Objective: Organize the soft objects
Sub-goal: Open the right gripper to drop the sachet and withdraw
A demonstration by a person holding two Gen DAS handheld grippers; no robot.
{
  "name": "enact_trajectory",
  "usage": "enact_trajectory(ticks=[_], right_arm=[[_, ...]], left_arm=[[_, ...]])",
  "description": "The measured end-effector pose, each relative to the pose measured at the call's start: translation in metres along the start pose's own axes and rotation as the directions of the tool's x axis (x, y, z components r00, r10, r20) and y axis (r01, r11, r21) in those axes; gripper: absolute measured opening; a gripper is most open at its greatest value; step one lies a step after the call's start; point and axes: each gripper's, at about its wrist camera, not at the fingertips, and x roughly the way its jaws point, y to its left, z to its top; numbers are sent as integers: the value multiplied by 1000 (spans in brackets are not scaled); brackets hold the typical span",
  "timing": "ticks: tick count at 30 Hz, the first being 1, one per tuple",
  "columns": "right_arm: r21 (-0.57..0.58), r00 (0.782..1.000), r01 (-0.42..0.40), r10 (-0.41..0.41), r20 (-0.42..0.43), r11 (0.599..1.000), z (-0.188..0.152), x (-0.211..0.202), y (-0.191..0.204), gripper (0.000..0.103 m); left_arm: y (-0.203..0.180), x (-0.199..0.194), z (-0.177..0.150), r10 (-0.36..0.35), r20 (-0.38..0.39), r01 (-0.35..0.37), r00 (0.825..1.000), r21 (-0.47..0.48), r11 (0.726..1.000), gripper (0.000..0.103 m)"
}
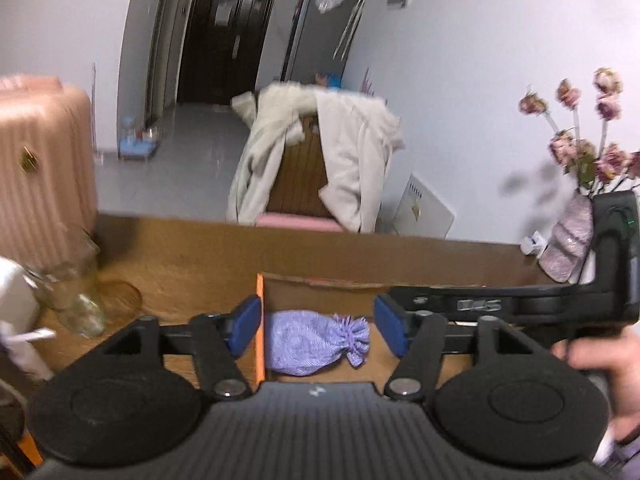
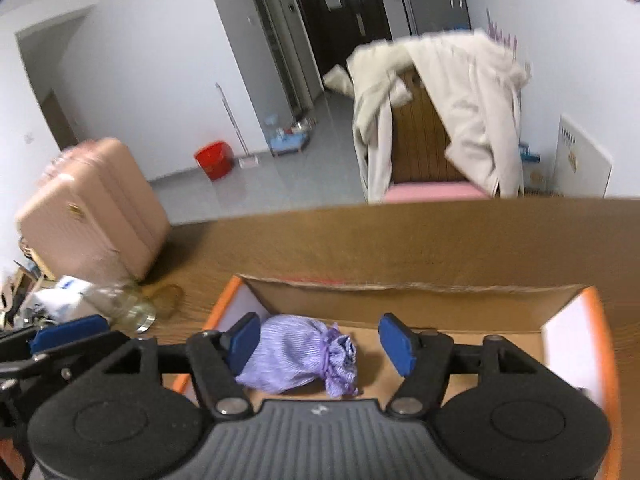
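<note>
Pouch (image 2: 298, 356) in box (image 2: 420, 300) | left fingers (image 1: 244, 326) apart, empty | right fingers (image 2: 394, 342) apart, empty

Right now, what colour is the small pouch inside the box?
Light purple pouch, seen best in the right wrist view.

Ribbed lilac cloth pouch (image 2: 296, 360) in a matt cardboard box (image 2: 400, 292); wood-grain bench (image 2: 320, 240); clear glass jar (image 1: 76, 296).

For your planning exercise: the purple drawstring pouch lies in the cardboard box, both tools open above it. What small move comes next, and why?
Probably lift both tools clear of the cardboard box. The purple drawstring pouch lies on its floor, and the left tool and right tool stand open, gripping nothing.
</note>
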Motion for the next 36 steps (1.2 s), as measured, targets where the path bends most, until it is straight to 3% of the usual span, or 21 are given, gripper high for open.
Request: enact_trajectory(ticks=[2,5,9,11,15,23,29,33,36], right_arm=[[-26,999,1,0,40,1000,-4,-38,2,71],[-39,998,1,1,58,999,-14,-80,-1,74],[-93,993,68,-59,100,993,-33,-133,0,75],[-115,989,86,-71,130,990,-47,-159,2,80],[-143,981,96,-70,180,985,-82,-207,10,82],[-240,949,110,-30,314,964,-184,-285,35,86],[-268,906,134,-9,423,954,-267,-320,55,91],[-246,878,132,2,478,960,-322,-335,65,97],[-226,887,84,31,460,971,-356,-334,67,100]], left_arm=[[-5,-29,-2,17,40,-18,999,17,1000,77],[-12,-67,-8,34,78,-37,996,39,999,80],[-22,-107,-23,71,108,-78,992,60,995,83],[-31,-128,-36,90,140,-102,986,83,991,90],[-44,-165,-65,92,191,-117,977,122,986,93],[-55,-228,-142,51,261,-79,964,99,992,100],[-60,-276,-225,50,344,-92,938,108,990,103],[-67,-300,-273,97,386,-148,917,102,984,103],[-74,-313,-302,138,399,-206,906,133,969,103]])
